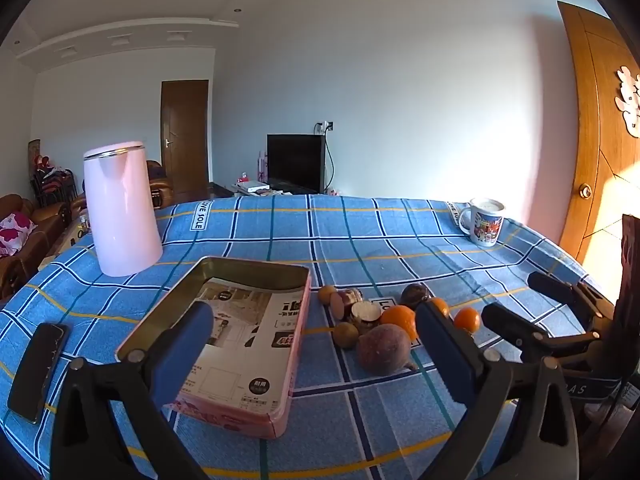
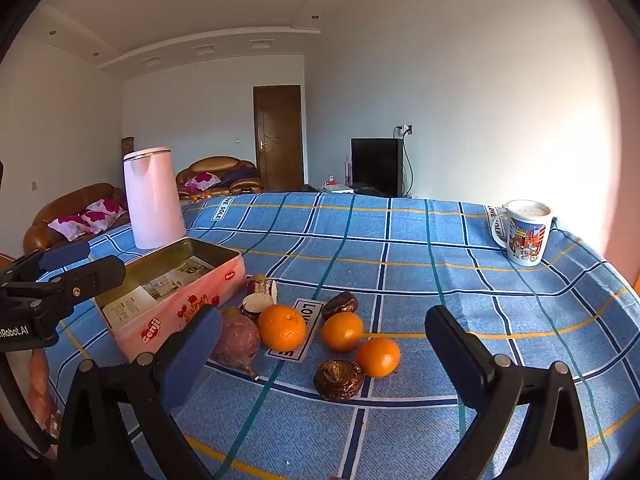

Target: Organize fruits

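Right wrist view: my right gripper point(image 2: 324, 344) and left gripper point(image 1: 314, 326) gape empty; fruits point(image 2: 282, 328) all lie outside the tin point(image 2: 180, 276).

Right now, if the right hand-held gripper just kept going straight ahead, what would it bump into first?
Probably the fruit. The right hand-held gripper is open and points slightly down at the pile; the nearest pieces between its fingers are the dark brown fruit and a small orange. Depth is hard to judge.
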`<state>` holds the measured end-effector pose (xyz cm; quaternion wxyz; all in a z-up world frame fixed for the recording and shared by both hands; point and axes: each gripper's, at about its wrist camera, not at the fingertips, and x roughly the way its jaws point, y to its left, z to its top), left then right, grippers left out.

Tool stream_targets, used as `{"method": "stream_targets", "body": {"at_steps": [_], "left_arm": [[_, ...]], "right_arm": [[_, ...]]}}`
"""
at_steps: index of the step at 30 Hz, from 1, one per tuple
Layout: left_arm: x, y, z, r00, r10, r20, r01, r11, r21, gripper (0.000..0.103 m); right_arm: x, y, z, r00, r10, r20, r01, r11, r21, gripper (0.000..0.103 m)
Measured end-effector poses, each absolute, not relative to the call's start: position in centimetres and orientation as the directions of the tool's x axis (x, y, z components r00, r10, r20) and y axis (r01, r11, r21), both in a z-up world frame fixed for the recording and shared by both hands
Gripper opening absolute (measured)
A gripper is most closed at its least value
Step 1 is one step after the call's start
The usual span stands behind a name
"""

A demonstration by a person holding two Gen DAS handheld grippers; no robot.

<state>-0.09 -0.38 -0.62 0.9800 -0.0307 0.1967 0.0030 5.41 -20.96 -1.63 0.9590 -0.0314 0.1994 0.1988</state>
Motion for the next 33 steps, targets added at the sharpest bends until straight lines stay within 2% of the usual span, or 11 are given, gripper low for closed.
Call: {"method": "stream_targets", "body": {"at_steps": [33], "left_arm": [[0.16, -0.72, -0.73, 0.918, -0.008, -0.396, -0.019, 0.998, -0.063, 0.103]], "right_arm": [[5.26, -20.83, -1.96, 0.830, 0.373, -0.414, -0.400, 0.916, 0.025, 0.102]]}}
